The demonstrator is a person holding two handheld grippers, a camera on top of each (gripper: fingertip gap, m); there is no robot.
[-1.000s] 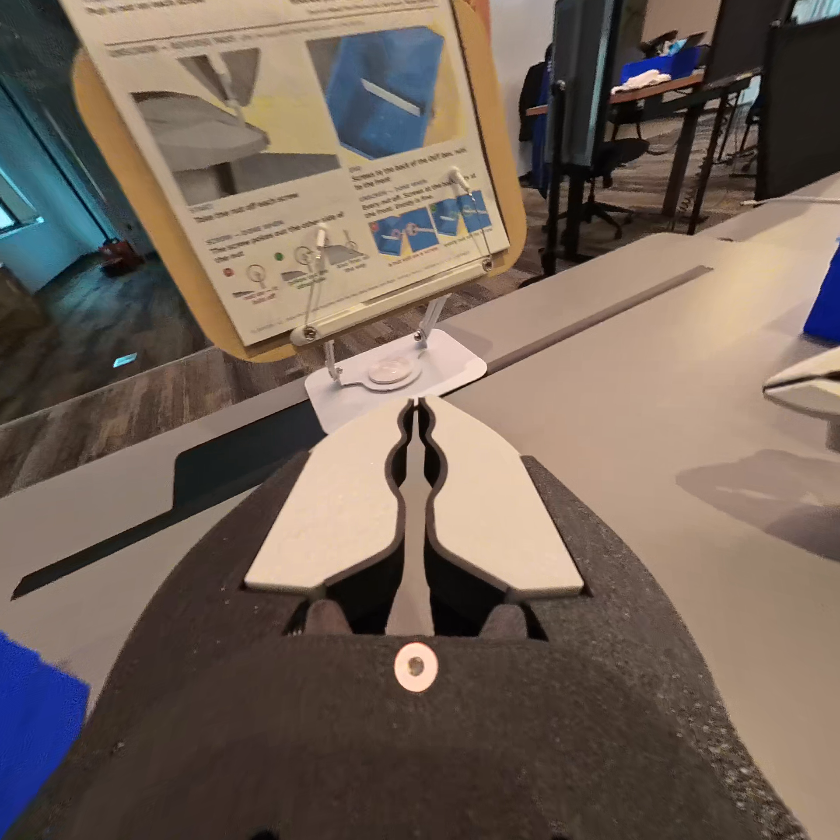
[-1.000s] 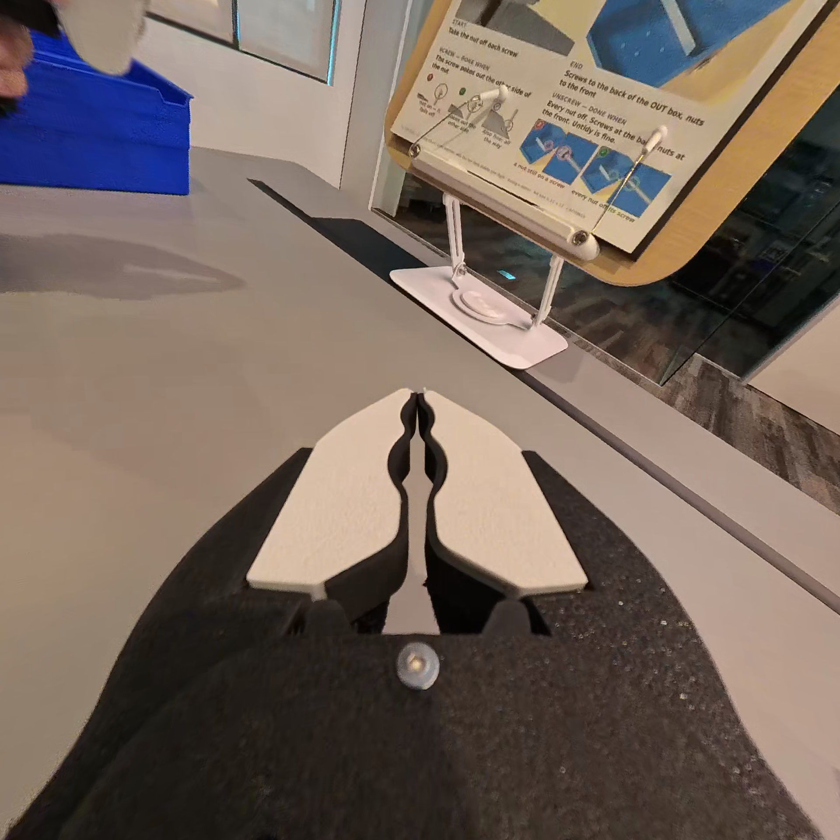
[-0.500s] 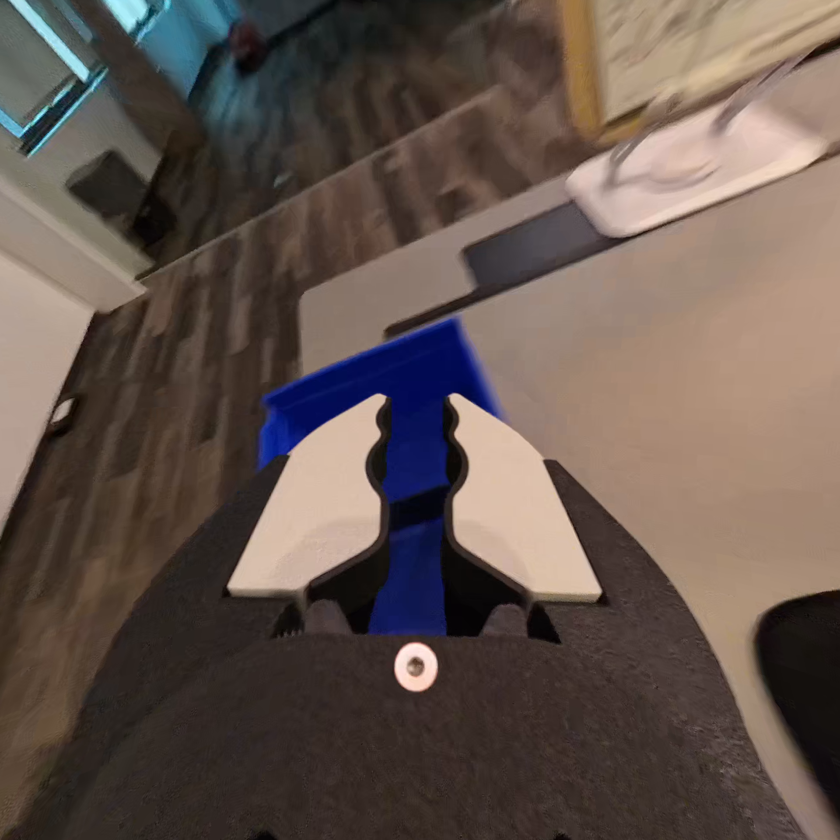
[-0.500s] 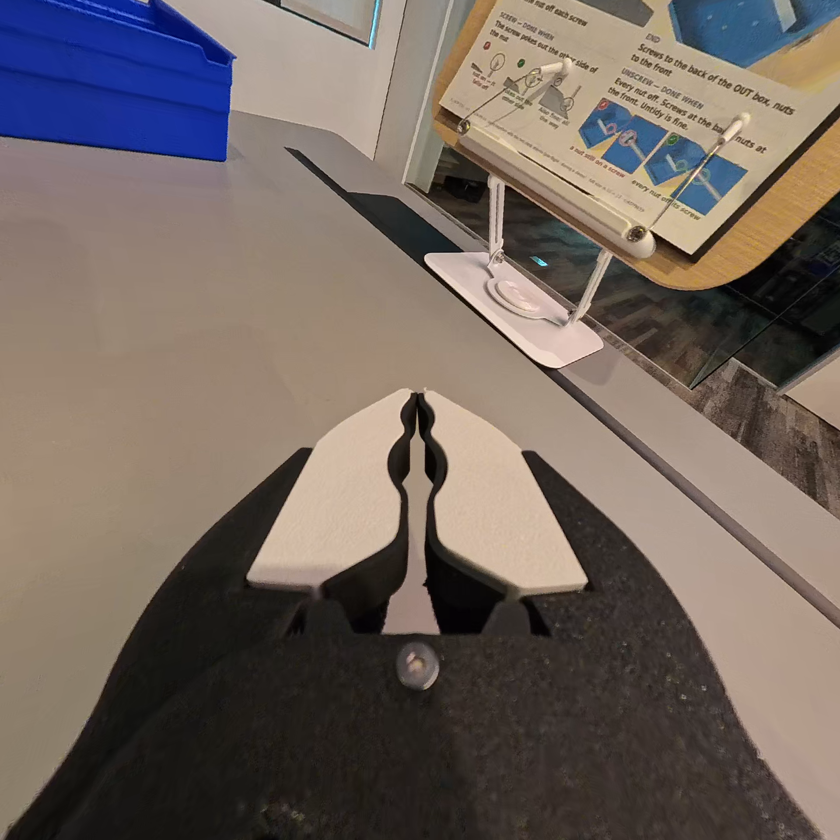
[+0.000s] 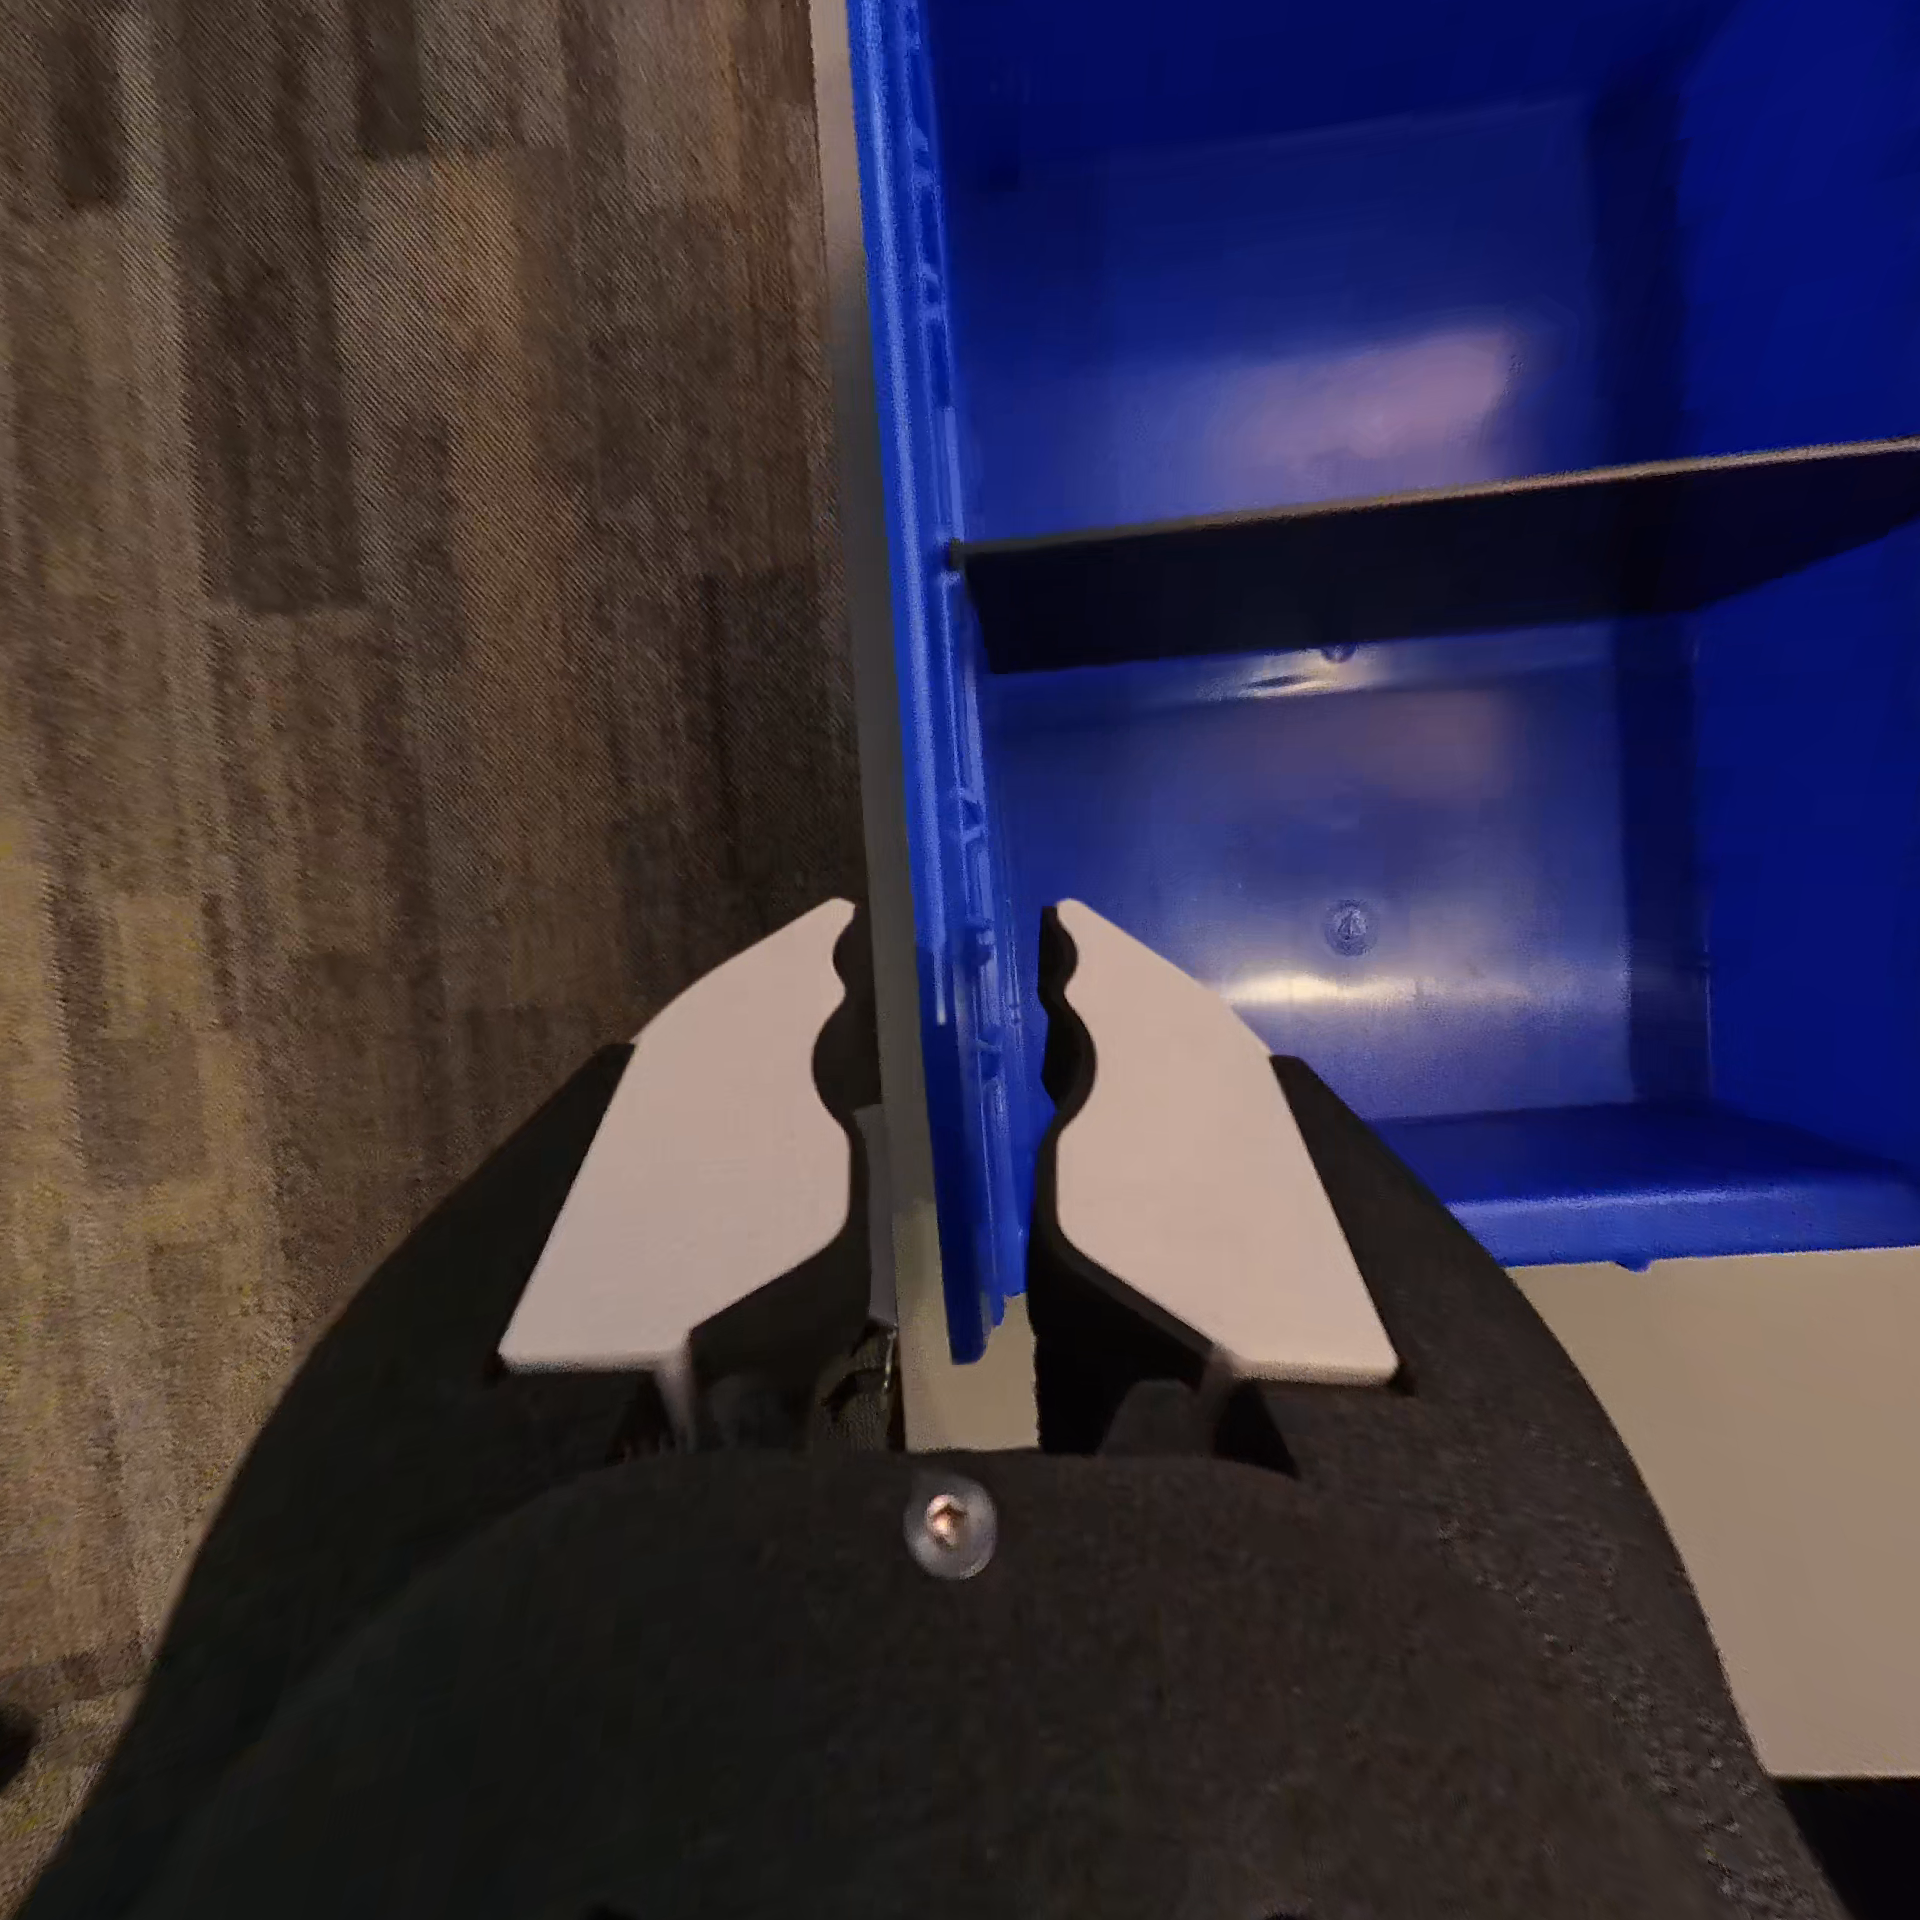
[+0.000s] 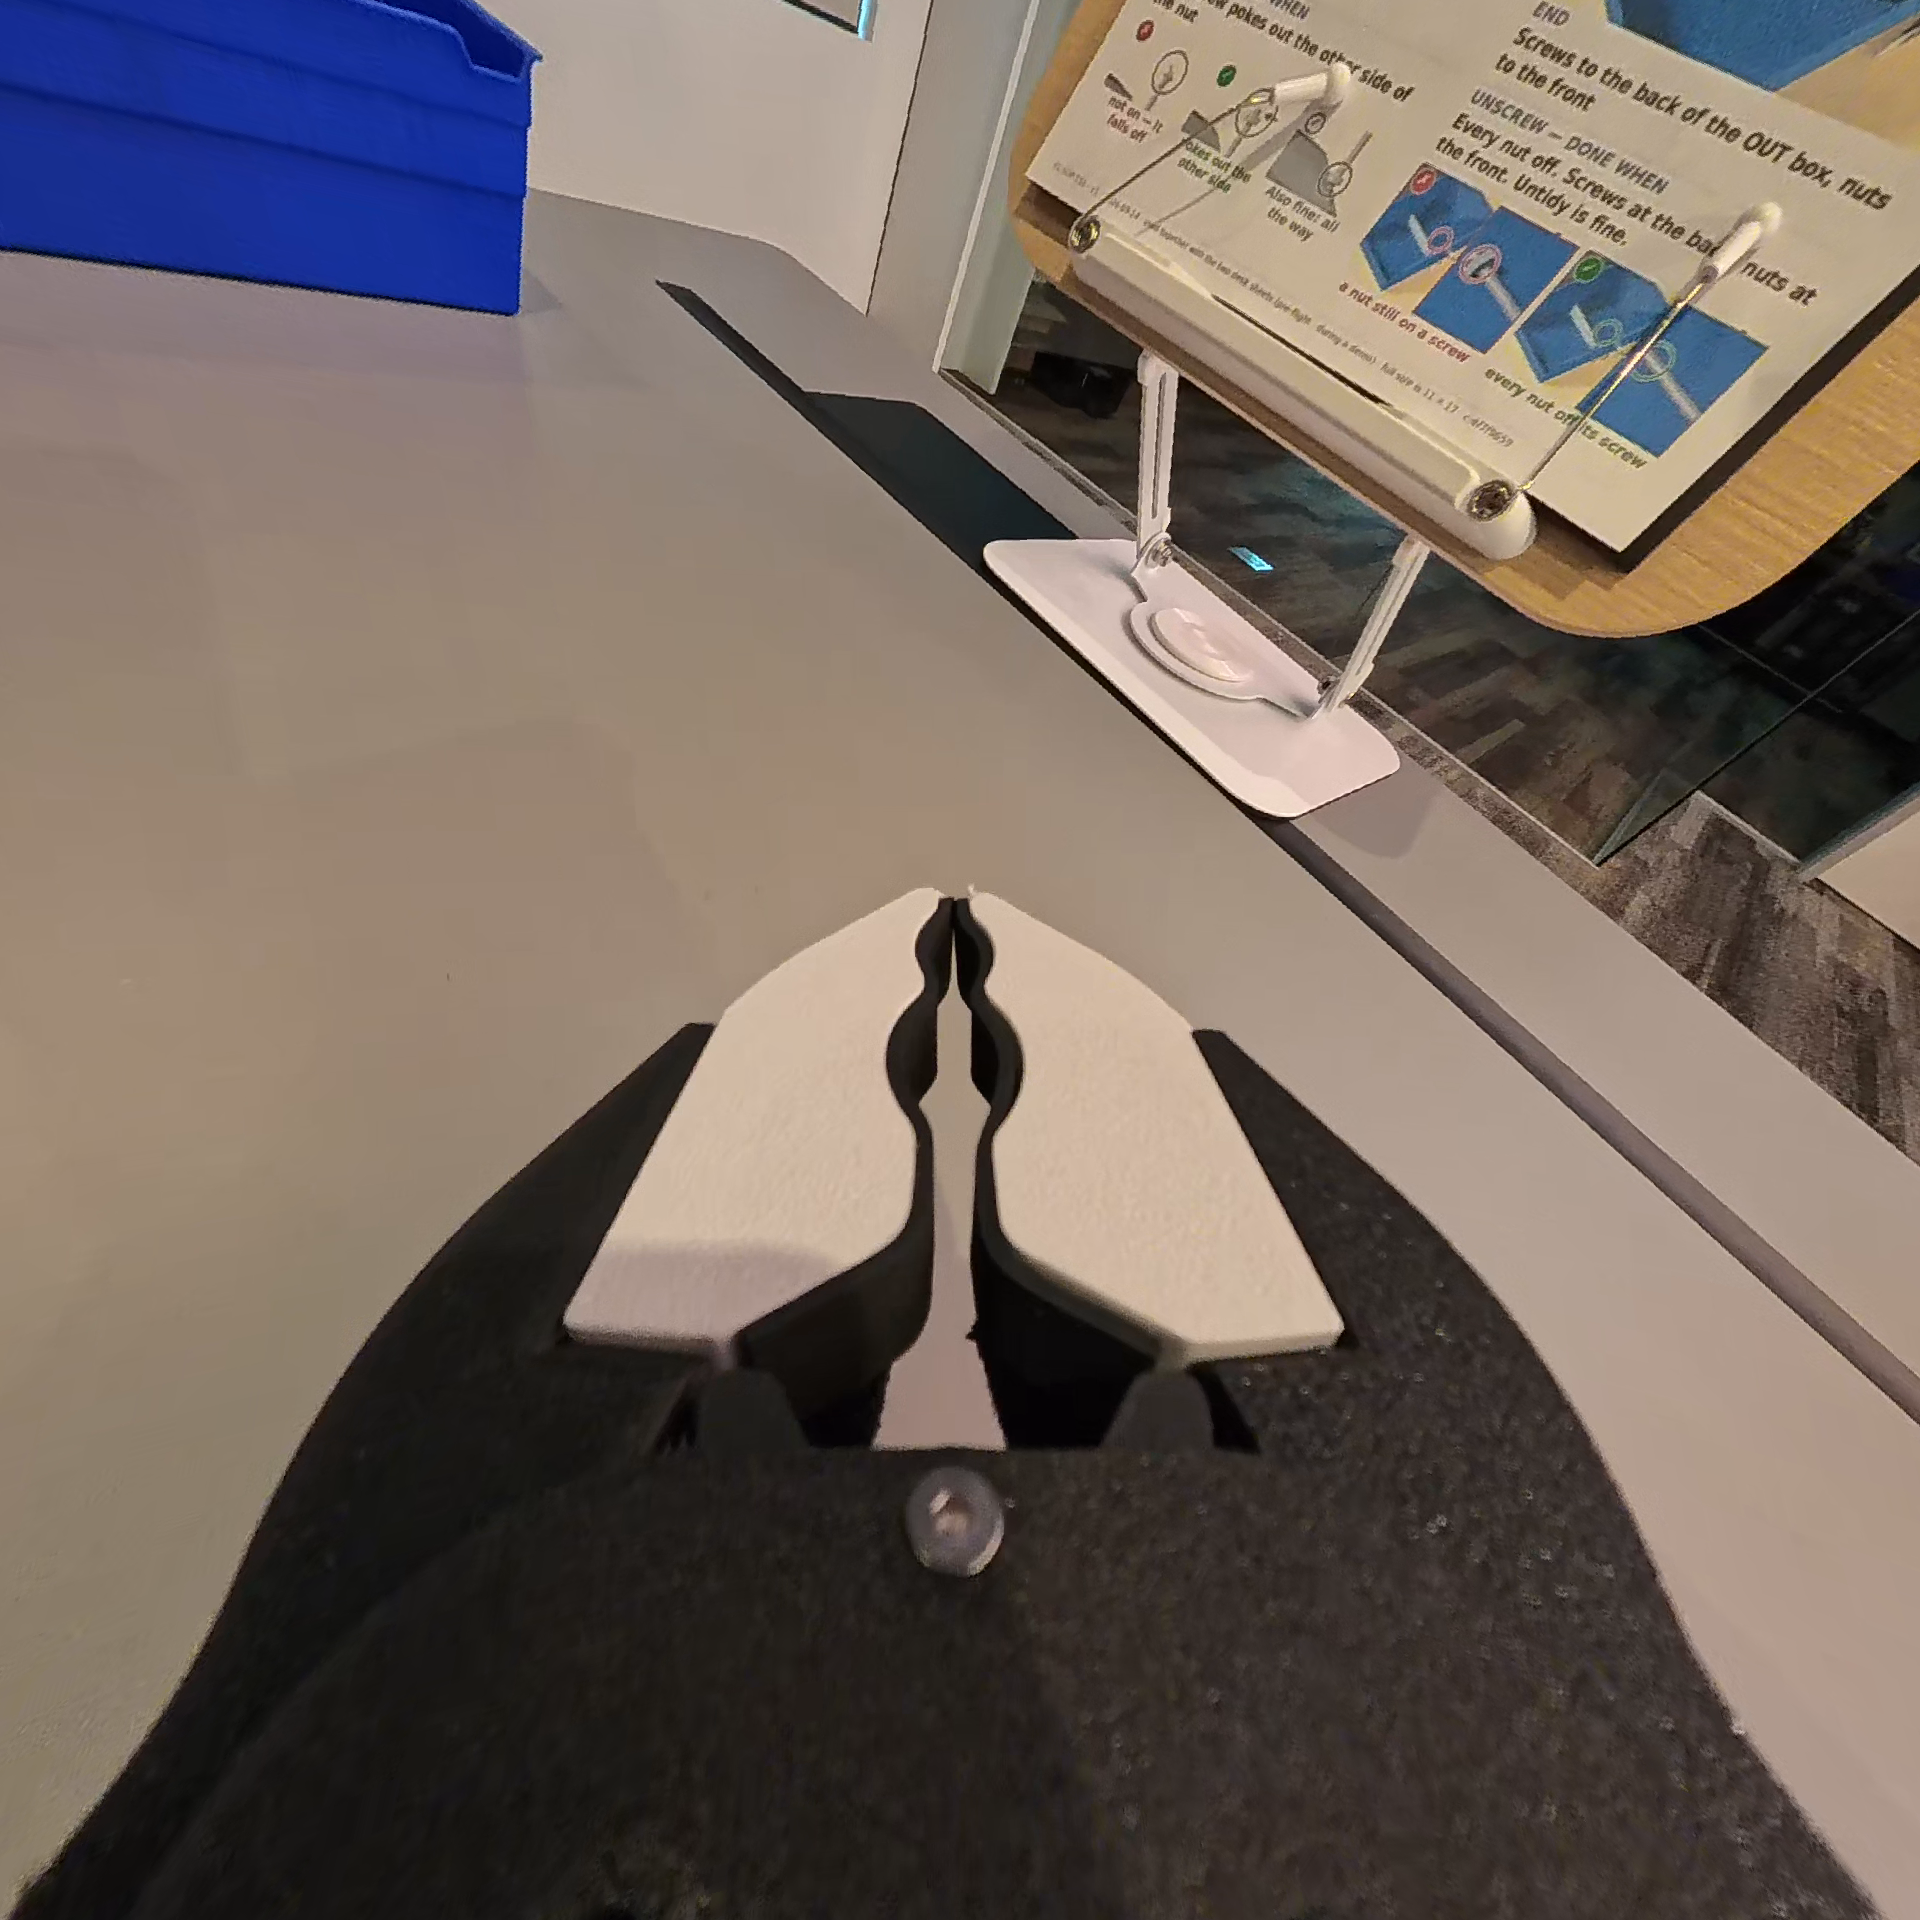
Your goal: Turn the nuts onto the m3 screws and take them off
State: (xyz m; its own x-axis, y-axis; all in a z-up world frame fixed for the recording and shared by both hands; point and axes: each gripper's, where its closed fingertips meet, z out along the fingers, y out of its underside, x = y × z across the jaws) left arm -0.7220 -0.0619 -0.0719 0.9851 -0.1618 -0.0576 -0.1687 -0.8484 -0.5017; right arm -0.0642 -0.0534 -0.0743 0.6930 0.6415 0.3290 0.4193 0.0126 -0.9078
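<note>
Nuts and M3 screws: I can make out neither in either wrist view; the two bin compartments I can see into look bare, apart from small moulded marks on the floor. My left gripper has its fingers parted, a moderate gap, holding nothing. The left side wall of the blue bin runs up through that gap, one finger outside the wall and one over the inside; I cannot tell whether either pad touches it. Past the fingertips, a black divider crosses the bin from side to side, splitting it into a near and a far compartment. The bin sits at the left edge of the grey table, with brown patterned carpet below. My right gripper is closed tip to tip, nothing between the fingers, held above bare tabletop. Farther off to the right, at the table's back edge, stands a white stand carrying a wooden board with a printed instruction sheet. Far left, another stretch of blue bin rests on the table.
</note>
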